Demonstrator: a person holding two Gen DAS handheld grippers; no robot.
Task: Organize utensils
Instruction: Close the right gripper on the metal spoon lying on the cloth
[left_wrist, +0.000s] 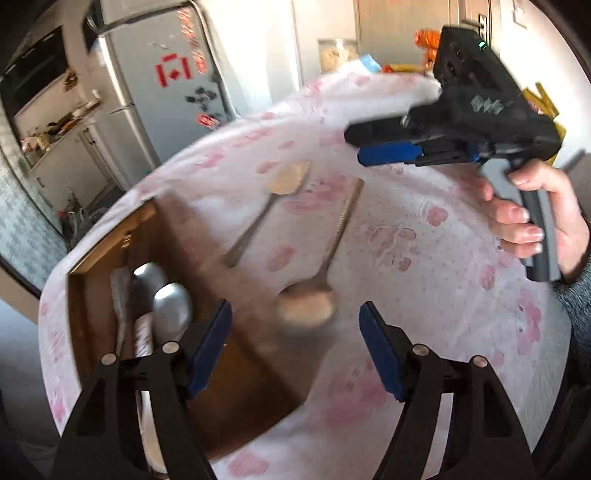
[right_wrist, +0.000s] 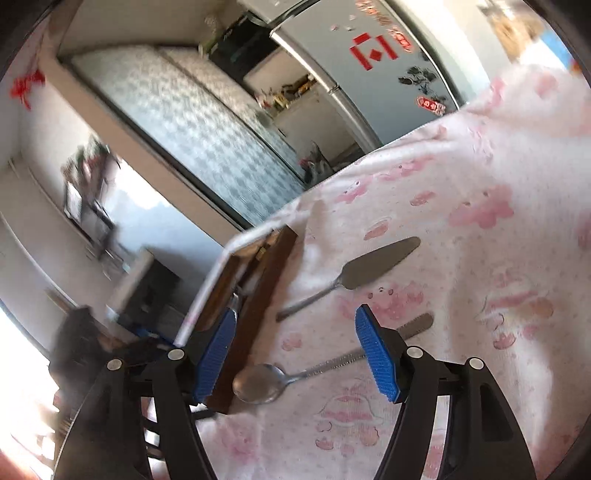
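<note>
- Left wrist view: the left gripper (left_wrist: 295, 347), its blue-padded fingers (left_wrist: 210, 347) spread wide and holding nothing, hovers above the bowl of a long-handled metal spoon (left_wrist: 314, 295) lying on the pink paw-print tablecloth (left_wrist: 443, 258).
- Beside that spoon, a flat-bladed metal spatula (left_wrist: 273, 203) also lies loose on the cloth, a little apart from it and roughly parallel to it.
- Left of both sits a brown wooden tray (left_wrist: 177, 236); at least two silver spoons (left_wrist: 170, 295) and another utensil I cannot identify lie in it, so part of the sorting looks done.
- Right wrist view: the right gripper (right_wrist: 295, 354) is held above the spoon's handle, fingers wide apart and empty. From the left camera its jaws look nearly closed, edge-on.
- My judgement: the task is roughly midway, with two pieces left to move into the tray; neither is grasped yet.
</note>
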